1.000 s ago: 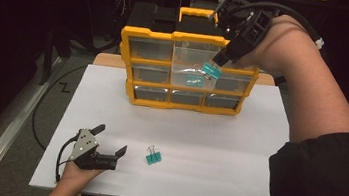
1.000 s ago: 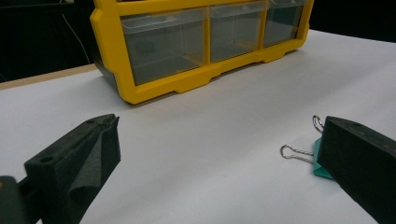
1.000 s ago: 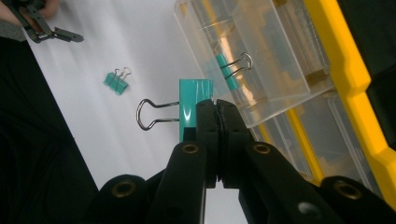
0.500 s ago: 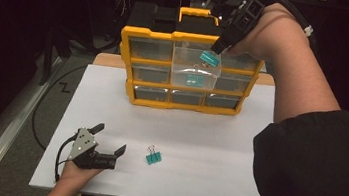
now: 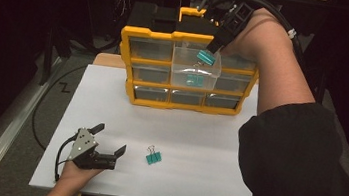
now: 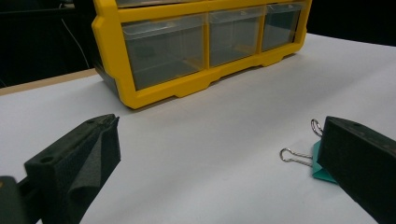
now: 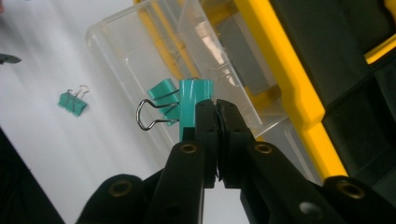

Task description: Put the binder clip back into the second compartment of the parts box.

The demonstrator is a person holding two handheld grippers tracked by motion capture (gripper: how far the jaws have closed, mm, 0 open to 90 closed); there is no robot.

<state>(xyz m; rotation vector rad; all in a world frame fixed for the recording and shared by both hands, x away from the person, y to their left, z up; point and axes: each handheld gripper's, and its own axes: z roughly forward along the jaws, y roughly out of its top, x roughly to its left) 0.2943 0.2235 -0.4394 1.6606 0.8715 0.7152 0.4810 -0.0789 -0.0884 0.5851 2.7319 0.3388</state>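
Sorting teal binder clips into a yellow drawer organiser (image 5: 185,104) is the work catalogued here; the organiser stands at the far edge of the white table (image 5: 111,100).

Item 1: held clip (image 5: 206,57), teal, pinched in the right hand-held gripper (image 7: 216,106), whose jaws have just been easing apart slightly with the clip body still gripped between the pads. It is held directly above the pulled-out clear drawer (image 5: 183,59) in the middle of the top row. The wire handles are seen pointing sideways from the jaws in the right gripper view, the clip's long axis lying across the gripper line.

Item 2: stored clip (image 5: 194,79), teal, already lying on the drawer floor (one counted; the remaining drawers appear empty as far as can be told).

Item 3: loose clip (image 5: 154,157), teal, lying on the table towards the near edge, handles pointing away from the person. It is just to the right of the left hand-held gripper (image 5: 111,139), which rests near the near-left corner with jaws spread wide and nothing between them. The left hand is judged the nearer for this one.
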